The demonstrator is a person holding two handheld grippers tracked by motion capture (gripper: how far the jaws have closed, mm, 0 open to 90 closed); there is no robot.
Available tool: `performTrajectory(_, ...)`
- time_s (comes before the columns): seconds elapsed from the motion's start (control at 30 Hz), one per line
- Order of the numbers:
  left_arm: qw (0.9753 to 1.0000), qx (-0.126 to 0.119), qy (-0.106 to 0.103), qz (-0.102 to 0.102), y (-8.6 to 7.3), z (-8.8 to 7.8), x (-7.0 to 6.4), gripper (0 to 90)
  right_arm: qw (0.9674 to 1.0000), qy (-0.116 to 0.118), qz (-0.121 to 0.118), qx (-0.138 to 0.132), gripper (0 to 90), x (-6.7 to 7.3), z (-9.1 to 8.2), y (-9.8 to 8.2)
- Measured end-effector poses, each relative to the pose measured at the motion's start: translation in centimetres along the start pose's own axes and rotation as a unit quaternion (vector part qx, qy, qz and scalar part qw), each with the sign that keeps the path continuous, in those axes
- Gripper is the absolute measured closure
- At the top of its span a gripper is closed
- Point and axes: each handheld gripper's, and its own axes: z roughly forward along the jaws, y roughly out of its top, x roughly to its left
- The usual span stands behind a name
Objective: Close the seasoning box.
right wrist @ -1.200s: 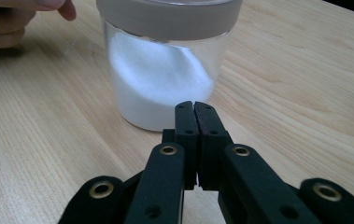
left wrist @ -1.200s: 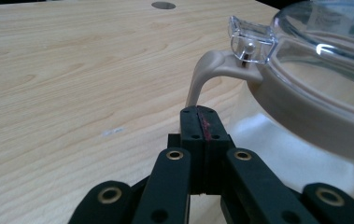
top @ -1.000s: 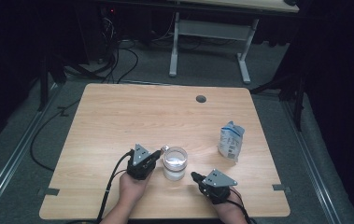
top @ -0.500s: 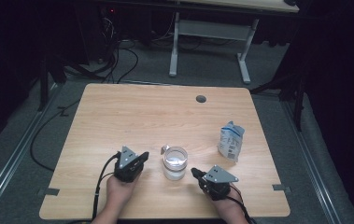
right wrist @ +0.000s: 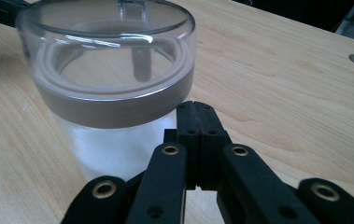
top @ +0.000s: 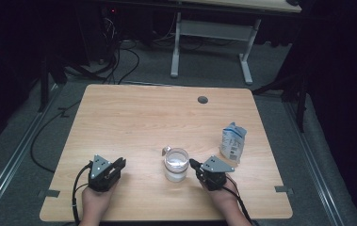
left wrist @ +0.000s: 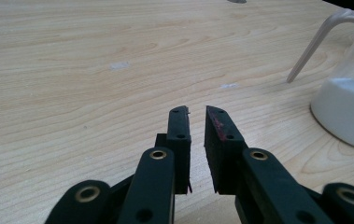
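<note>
Left gripper: The left gripper [top: 115, 168] has slid away to the left along the near edge of the tabletop [top: 133, 117] and now sits well apart from the jar [top: 175, 165], which it was touching a second ago. Its fingers [left wrist: 179, 135] have just been opening and stand a narrow gap apart with nothing between them.

Right gripper: The right gripper [top: 196, 165] sits just beside the jar's right side, fingers [right wrist: 198, 135] pressed together, gripping nothing. It has barely shifted.

Jar: Clear, with a handle and a lid, white contents low inside; it stands upright near the front middle, between the two hands, in the same spot as before.

Meaning: The left hand looks to have let go and backed off, so the jar is free; whichever step involved it seems finished.

Carton: The small carton [top: 233, 142] stands farther back on the right, untouched.
</note>
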Motion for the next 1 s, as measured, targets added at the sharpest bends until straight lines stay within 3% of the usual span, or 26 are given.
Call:
performTrajectory(0.43,1.0000,-0.007,-0.003,-0.004,0.1,-0.1,0.0,78.1,0.9996,0.017,-0.021,-0.004,90.0,1.8,-1.0,-0.3)
performTrajectory(1.0,0.9999,-0.012,-0.005,-0.006,0.1,-0.3,0.2,77.3,0.9979,0.050,-0.041,-0.005,89.4,4.4,-0.9,-0.1)
